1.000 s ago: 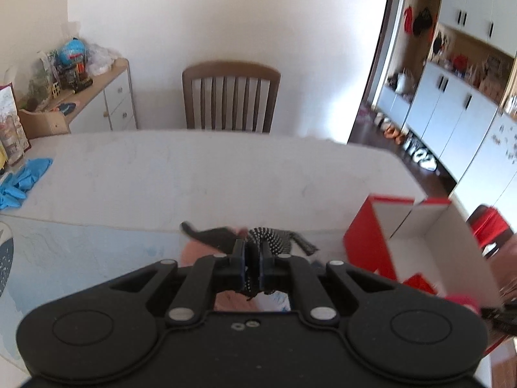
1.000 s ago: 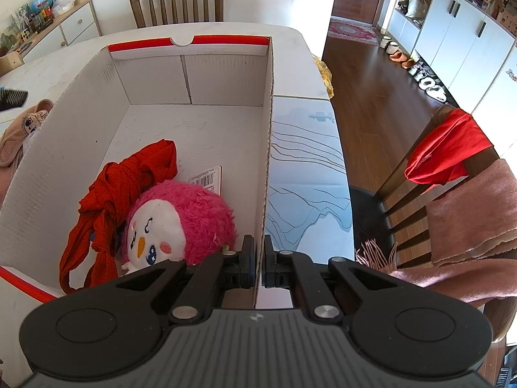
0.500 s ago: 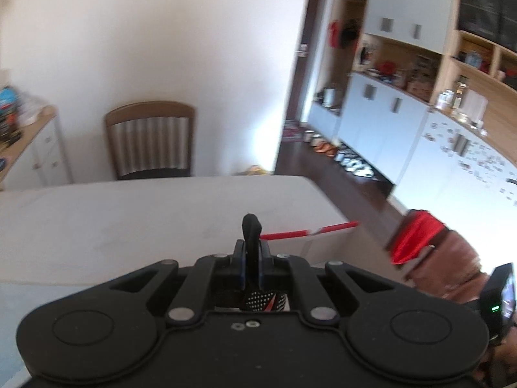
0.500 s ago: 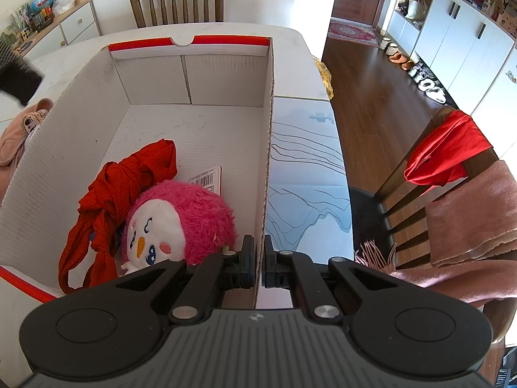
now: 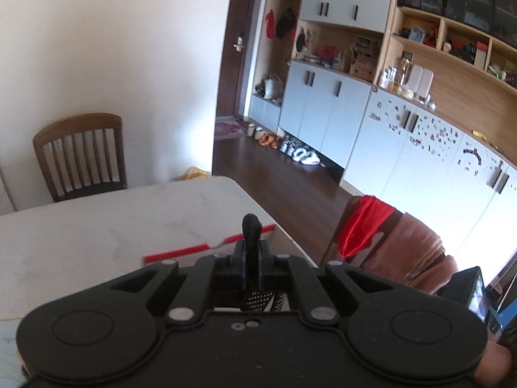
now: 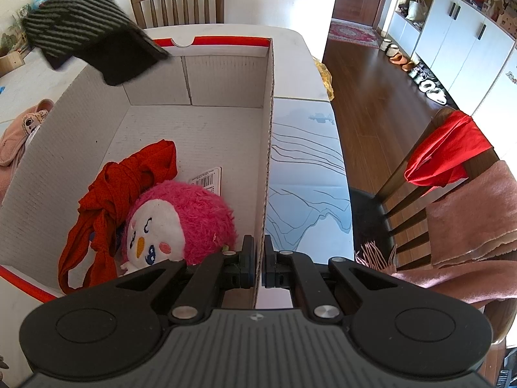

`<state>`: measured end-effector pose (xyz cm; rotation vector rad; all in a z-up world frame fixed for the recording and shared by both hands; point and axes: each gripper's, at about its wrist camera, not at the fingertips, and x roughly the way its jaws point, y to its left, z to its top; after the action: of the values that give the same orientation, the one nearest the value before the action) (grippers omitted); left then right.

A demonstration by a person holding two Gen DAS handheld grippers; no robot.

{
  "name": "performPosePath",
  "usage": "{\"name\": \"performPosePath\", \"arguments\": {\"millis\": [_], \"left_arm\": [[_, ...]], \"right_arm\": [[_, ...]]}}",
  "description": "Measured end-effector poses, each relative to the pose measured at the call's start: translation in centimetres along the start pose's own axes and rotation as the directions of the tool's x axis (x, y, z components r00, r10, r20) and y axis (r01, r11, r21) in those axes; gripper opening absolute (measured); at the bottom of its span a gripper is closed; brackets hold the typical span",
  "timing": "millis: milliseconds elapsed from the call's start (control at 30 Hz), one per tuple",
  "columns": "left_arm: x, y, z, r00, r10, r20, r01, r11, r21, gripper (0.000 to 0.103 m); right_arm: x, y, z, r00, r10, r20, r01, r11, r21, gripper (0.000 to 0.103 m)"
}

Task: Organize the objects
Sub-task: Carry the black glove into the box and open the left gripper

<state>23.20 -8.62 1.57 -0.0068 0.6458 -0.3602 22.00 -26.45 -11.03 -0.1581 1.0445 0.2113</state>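
Now a black patterned cloth (image 6: 84,29), clamped in the left fingers (image 5: 251,258), is being carried off the table (image 5: 97,226) and over the box (image 6: 226,74), ready for dropping beside the pink plush toy (image 6: 181,223). Meanwhile, the box's right wall is being pinched by the steeply tilted right fingers (image 6: 257,262).

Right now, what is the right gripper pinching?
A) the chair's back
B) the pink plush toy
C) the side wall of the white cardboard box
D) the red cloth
C: the right gripper is shut on the thin side wall of the white cardboard box, one finger inside and one outside, while the pink plush toy and the red cloth lie loose inside the box.
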Motion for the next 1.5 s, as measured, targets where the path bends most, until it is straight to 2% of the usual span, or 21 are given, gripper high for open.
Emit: {"name": "performPosePath", "arguments": {"millis": [167, 367, 600, 733, 867, 1167, 1333, 1500], "left_arm": [[2.2, -1.5, -1.8, 1.0, -0.01, 0.002, 0.01, 0.999, 0.048, 0.005], [5.1, -2.5, -4.7, 0.994, -0.009, -0.11, 0.016, 0.998, 0.061, 0.005], [6.9, -1.6, -6.9, 0.974, 0.013, -0.225, -0.004, 0.999, 0.04, 0.005], [7.8, -1.4, -7.4, 0.954, 0.052, -0.297, -0.039, 0.998, 0.047, 0.006], [8.3, -1.2, -7.8, 0.941, 0.067, -0.332, -0.056, 0.998, 0.042, 0.007], [8.0, -1.3, -8.0, 0.932, 0.09, -0.351, -0.086, 0.996, 0.028, 0.02], [6.7, -1.4, -8.1, 0.937, 0.113, -0.332, -0.112, 0.993, 0.021, 0.039], [4.9, -1.3, -8.2, 0.945, 0.123, -0.302, -0.132, 0.991, -0.008, 0.05]], "right_arm": [[0.1, 0.1, 0.0, 1.0, -0.001, 0.0, 0.001, 1.0, -0.009, 0.003], [0.1, 0.1, 0.0, 1.0, 0.004, 0.003, -0.004, 1.0, -0.019, 0.003], [0.1, 0.0, 0.0, 1.0, 0.016, 0.004, -0.016, 0.999, -0.028, 0.003], [0.1, -0.1, -0.1, 1.0, 0.022, 0.003, -0.022, 0.999, -0.035, 0.003], [0.0, -0.1, -0.1, 1.0, 0.029, 0.003, -0.029, 0.999, -0.043, 0.004], [0.0, -0.4, -0.2, 0.999, 0.051, 0.004, -0.051, 0.997, -0.057, 0.005], [0.0, -0.5, -0.3, 0.998, 0.062, 0.005, -0.062, 0.996, -0.065, 0.005], [0.0, -0.6, -0.3, 0.997, 0.071, 0.006, -0.07, 0.995, -0.073, 0.006]]}}
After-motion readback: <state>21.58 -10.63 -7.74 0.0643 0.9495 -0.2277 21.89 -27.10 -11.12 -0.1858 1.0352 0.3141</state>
